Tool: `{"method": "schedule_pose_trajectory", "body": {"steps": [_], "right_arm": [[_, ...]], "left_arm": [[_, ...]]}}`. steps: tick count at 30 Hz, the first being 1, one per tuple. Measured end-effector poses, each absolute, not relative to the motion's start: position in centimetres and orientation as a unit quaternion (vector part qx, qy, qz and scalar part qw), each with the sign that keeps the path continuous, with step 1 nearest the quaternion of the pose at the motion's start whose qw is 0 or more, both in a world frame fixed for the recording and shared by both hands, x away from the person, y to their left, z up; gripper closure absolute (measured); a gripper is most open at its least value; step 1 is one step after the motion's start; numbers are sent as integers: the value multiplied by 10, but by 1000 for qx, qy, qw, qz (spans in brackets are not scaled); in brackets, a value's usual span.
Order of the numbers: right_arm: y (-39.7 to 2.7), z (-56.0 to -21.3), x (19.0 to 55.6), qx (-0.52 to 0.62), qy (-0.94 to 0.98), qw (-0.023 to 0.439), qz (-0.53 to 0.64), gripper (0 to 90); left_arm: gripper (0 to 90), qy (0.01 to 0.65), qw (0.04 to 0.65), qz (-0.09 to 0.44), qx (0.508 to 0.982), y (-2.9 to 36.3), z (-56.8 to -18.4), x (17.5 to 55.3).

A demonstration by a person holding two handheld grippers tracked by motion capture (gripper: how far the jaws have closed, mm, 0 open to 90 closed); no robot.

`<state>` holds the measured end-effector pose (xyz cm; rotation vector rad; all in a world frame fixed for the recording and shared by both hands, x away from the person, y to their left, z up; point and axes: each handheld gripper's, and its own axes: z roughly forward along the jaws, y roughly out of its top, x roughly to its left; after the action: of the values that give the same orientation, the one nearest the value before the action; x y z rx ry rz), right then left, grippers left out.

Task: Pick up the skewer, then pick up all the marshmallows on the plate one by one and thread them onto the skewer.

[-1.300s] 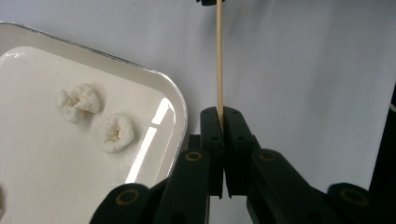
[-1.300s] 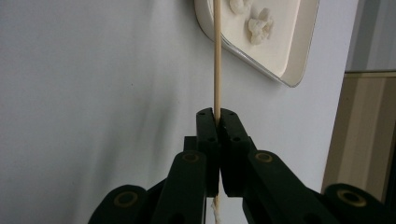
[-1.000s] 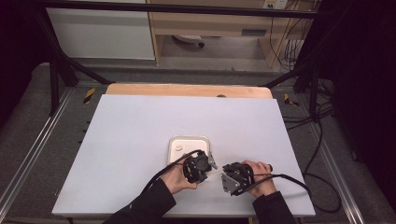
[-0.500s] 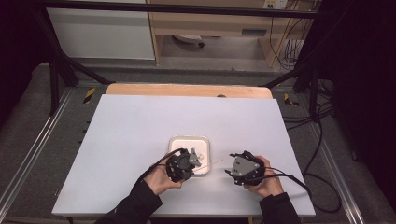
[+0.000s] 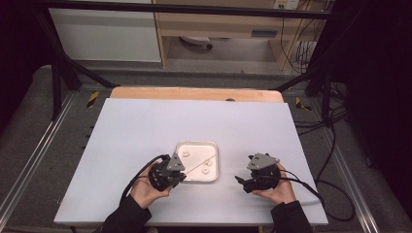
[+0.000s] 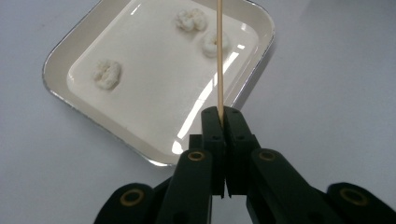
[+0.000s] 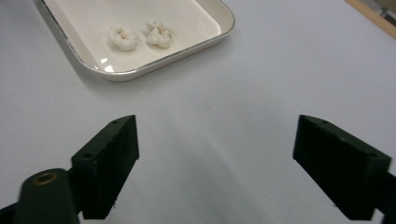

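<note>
A shallow white tray [image 5: 196, 143] lies on the white table in front of me, with three small white puffy pieces [image 5: 206, 170] in it. My left gripper [image 5: 182, 171] is at the tray's near left corner. It is shut on a thin wooden skewer [image 5: 199, 163] that points out over the tray. In the left gripper view the skewer [image 6: 218, 56] rises from the closed left gripper [image 6: 226, 114] across a piece [image 6: 215, 44]. My right gripper [image 5: 239, 180] is to the right of the tray. Its jaws have just been opening and the right gripper [image 7: 217, 140] is wide open over bare table, holding nothing.
The white tabletop [image 5: 145, 121] reaches a wooden strip [image 5: 194, 93] at its far edge. Metal rails and dark floor flank the table. Cables [image 5: 301, 184] trail from both grippers toward the near edge. Two pieces [image 7: 123, 37] sit near the tray's corner in the right gripper view.
The two grippers were close together at the tray's front; now they are apart. The left one has moved left with the skewer, and the right one's jaws have spread wide.
</note>
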<state>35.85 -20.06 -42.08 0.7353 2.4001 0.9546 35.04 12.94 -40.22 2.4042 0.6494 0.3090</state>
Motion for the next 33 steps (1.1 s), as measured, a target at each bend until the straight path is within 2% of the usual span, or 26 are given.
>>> {"method": "schedule_pose_trajectory", "body": {"steps": [11, 24, 33], "right_arm": [[-188, -415, 367, 319, 850, 181, 377, 38], [-154, -412, 384, 340, 832, 163, 408, 42], [-134, -415, 397, 350, 826, 174, 406, 53]], "left_arm": [[883, 294, 366, 138, 872, 157, -412, 341], [883, 318, 399, 157, 846, 174, -416, 335], [882, 330, 413, 155, 835, 180, -420, 333]]}}
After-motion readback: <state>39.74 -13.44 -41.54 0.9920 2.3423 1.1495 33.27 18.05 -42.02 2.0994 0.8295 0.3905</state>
